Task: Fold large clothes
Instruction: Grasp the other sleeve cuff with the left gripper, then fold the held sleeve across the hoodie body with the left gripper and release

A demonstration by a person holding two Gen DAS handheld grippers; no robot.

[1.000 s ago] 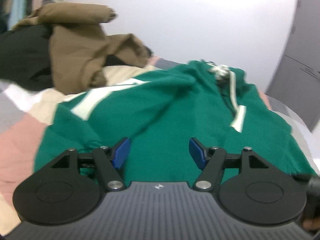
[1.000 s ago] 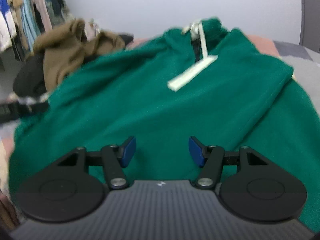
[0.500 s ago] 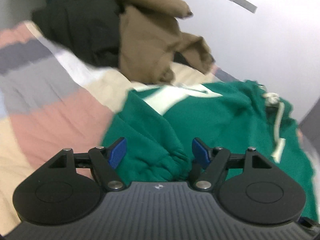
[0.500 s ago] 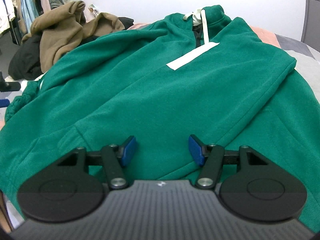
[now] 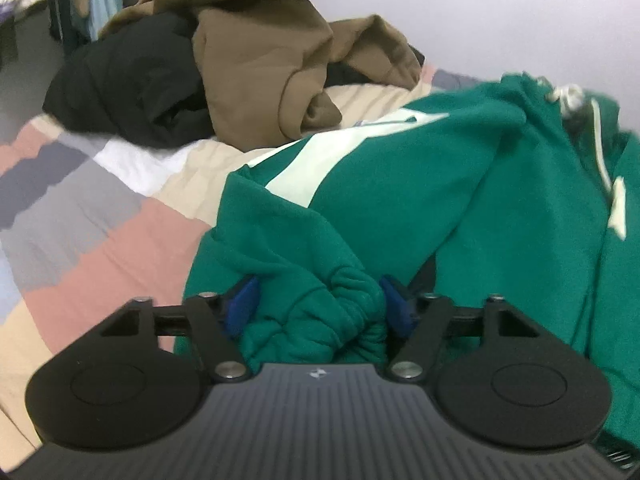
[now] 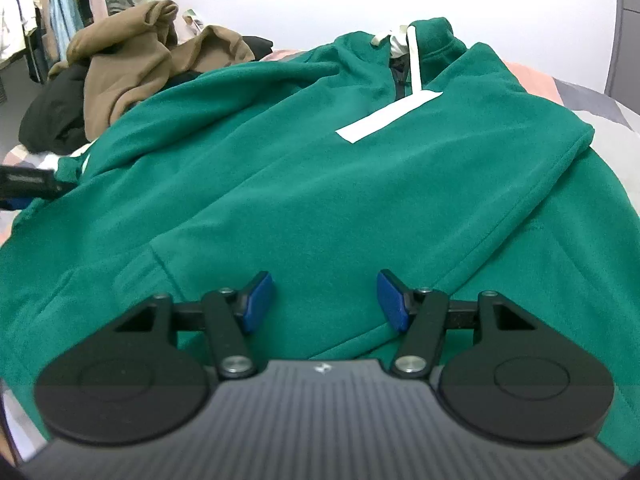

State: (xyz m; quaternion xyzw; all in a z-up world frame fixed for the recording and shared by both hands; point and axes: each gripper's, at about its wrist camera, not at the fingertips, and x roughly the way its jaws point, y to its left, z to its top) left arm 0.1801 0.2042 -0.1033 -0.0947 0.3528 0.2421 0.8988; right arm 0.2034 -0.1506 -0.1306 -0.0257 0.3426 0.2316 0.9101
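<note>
Now the left gripper [image 5: 318, 300] fingers straddle the hoodie [image 6: 320, 184] cuff [image 5: 340, 300], wide; right gripper [image 6: 325, 298] wide, empty. Bunched cuff may slip.

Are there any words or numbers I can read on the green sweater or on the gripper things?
None can be read.
Green sweater: only plain white stripes, no letters.
Left gripper and right gripper: each body has a tiny white logo mark, a symbol, not words.
Brown clothes: no text visible.
The small bluish mark by the sweater's stripe is too blurred to read.
</note>
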